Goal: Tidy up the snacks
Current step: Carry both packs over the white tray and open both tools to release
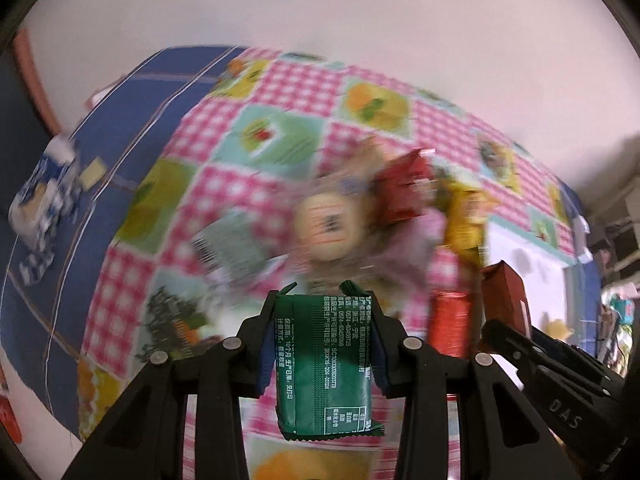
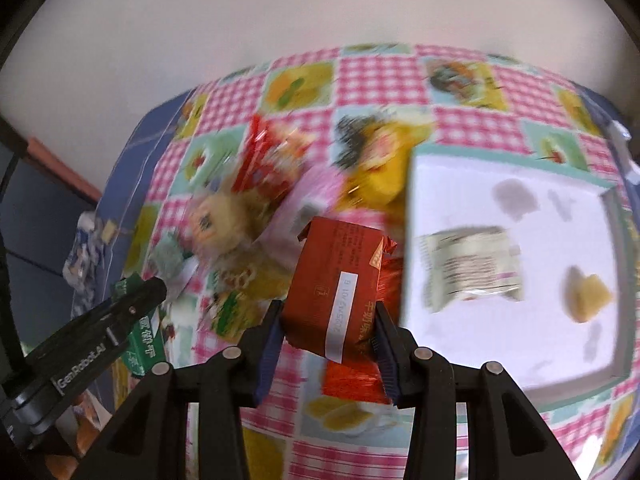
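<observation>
Left wrist view looks down the left tool (image 1: 323, 344), whose blue-padded fingers are clamped on a green snack packet (image 1: 324, 364) held above the bench (image 1: 132, 280); white Chinese print, a row of digits and a small table run along the packet, too fine to read in full. Beside it the right tool (image 1: 516, 332) carries a dark red packet (image 1: 505, 292), and the letters "DAS" show on its black arm. Right wrist view has the right tool (image 2: 326, 340) closed on that orange-red packet (image 2: 334, 280), which bears a white strip with a printed date beginning "2025". The left tool's arm reads "GenRobot.AI". A blurred heap of snacks (image 2: 256, 184) lies on the pink checked cloth (image 2: 376, 76), beside a white tray (image 2: 560, 360) holding a pale packet (image 2: 472, 268) and a yellow piece (image 2: 588, 292).
</observation>
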A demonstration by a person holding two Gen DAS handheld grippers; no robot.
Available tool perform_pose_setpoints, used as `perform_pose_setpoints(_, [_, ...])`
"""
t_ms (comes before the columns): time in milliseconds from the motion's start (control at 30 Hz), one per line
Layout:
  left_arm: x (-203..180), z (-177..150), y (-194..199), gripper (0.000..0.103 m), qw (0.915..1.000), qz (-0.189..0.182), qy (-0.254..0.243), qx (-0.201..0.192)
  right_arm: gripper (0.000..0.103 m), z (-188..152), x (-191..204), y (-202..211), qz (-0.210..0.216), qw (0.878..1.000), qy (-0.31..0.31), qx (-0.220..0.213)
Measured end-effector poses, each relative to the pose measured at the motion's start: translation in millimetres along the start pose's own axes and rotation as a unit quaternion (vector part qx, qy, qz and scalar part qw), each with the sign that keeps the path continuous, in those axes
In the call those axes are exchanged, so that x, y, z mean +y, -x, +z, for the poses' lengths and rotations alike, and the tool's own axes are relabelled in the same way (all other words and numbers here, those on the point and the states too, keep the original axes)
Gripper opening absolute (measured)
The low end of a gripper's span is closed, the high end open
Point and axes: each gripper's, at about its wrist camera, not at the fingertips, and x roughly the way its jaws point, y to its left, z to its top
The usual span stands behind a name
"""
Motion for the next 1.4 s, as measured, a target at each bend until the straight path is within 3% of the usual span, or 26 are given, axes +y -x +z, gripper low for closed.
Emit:
perform_pose_setpoints(367, [-129,21,13,0.041,0.9945,-0.053,-0.09,-0.009,0.045,23,-106,56,-0.064,0.995,-0.061,-0.037])
perform_pose_setpoints(700, [-209,27,-25,0.041,0.9886,-0.066,-0.135,0.012,0.045,30,-194,57,-0.105,0.988,-0.11,-0.027])
perform_pose_setpoints(1100, [-260,24,-90,0.041,0.9848,-0.064,-0.154,0.051,0.045,38,-249,20,-0.12,0.983,-0.139,0.011])
perform_pose_setpoints(1333, [-267,30,-103,0.041,0.9849,-0.055,-0.155,0.053,0.045,44,-261,5,-0.122,0.983,-0.139,0.024])
perform_pose_setpoints(1400, [-266,31,-102,0.045,0.985,-0.054,-0.155,0.051,0.045,46,-260,3,-0.119,0.983,-0.135,0.025])
